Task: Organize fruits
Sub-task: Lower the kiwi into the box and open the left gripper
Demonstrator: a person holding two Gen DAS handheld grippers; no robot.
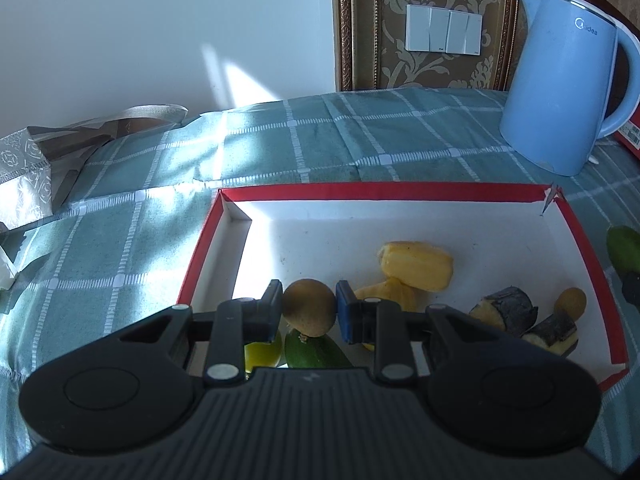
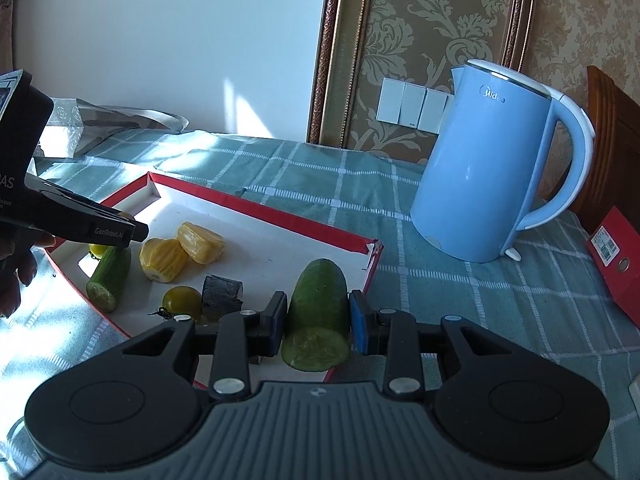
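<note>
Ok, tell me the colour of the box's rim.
Red; the box rim shows best in the right wrist view.
</note>
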